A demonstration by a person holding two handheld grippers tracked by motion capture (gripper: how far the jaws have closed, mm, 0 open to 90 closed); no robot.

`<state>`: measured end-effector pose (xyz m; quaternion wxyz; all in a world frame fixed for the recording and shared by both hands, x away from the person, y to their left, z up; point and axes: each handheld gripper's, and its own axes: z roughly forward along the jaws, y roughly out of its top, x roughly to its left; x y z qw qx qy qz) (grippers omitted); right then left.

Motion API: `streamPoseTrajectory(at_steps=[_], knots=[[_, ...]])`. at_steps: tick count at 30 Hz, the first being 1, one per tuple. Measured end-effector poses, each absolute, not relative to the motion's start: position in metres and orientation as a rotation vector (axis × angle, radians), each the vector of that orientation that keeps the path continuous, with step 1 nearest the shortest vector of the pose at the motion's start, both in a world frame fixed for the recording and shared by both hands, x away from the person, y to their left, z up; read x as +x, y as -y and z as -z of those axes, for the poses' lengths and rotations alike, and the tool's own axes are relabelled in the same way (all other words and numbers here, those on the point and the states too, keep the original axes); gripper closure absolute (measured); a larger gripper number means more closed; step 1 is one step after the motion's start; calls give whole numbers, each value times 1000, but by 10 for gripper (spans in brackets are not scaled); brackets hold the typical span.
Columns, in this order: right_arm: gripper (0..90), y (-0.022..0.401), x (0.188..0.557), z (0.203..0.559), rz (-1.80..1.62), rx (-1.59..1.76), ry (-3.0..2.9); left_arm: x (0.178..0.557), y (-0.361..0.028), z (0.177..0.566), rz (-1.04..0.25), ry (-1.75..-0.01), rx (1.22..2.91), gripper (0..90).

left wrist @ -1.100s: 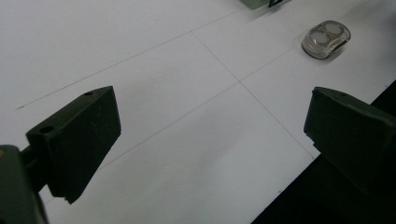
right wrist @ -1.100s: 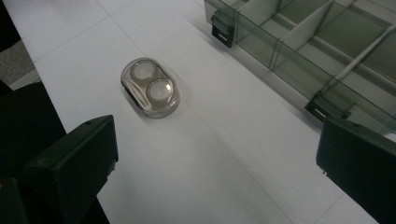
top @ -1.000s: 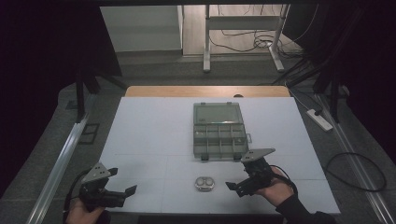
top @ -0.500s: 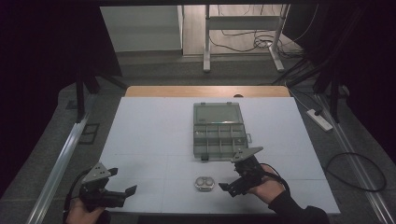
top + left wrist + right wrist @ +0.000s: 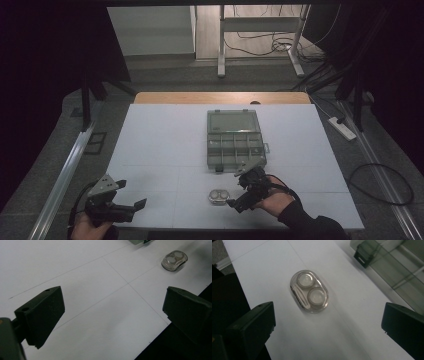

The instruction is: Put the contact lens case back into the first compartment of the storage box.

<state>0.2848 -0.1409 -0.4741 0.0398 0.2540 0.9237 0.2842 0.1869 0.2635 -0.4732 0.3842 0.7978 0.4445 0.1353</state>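
Observation:
A small clear oval case with two round wells lies on the white table near its front edge. My right gripper is just right of the case, open, its jaws pointing at it. In the right gripper view the case lies a little ahead of the open right gripper, with nothing between the jaws. My left gripper hovers open at the front left corner. In the left gripper view the left gripper stands open over bare table and the case lies far off at the upper right.
A grey compartment organizer with its clear lid open stands mid-table, just behind the right gripper; its corner is at the upper right of the right gripper view. The table's front edge runs close under the left gripper.
My right gripper has moved left and slightly forward, closing in on the clear case. The left gripper has stayed put.

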Motion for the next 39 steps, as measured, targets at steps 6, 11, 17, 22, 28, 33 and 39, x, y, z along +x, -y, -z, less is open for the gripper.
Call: streamPoseTrajectory(at_steps=[6,11,17,22,28,33,39], knots=[[0,129,286,478,-832,749,-2858,187,-264,473,-345,-1133,2033,39],[0,121,287,481,-798,741,-2890,187,-264,473,-344,-1132,2033,40],[0,112,290,486,-751,721,-2910,187,-264,473,-343,-1132,2033,40],[0,106,292,490,-722,700,-2920,187,-264,473,-344,-1132,2033,40],[0,98,296,496,-681,686,-2947,187,-264,473,-344,-1132,2035,40],[0,92,296,500,-635,653,-2964,187,-264,473,-343,-1132,2035,40],[0,86,298,506,-593,621,-2967,187,-263,473,-344,-1132,2035,40]])
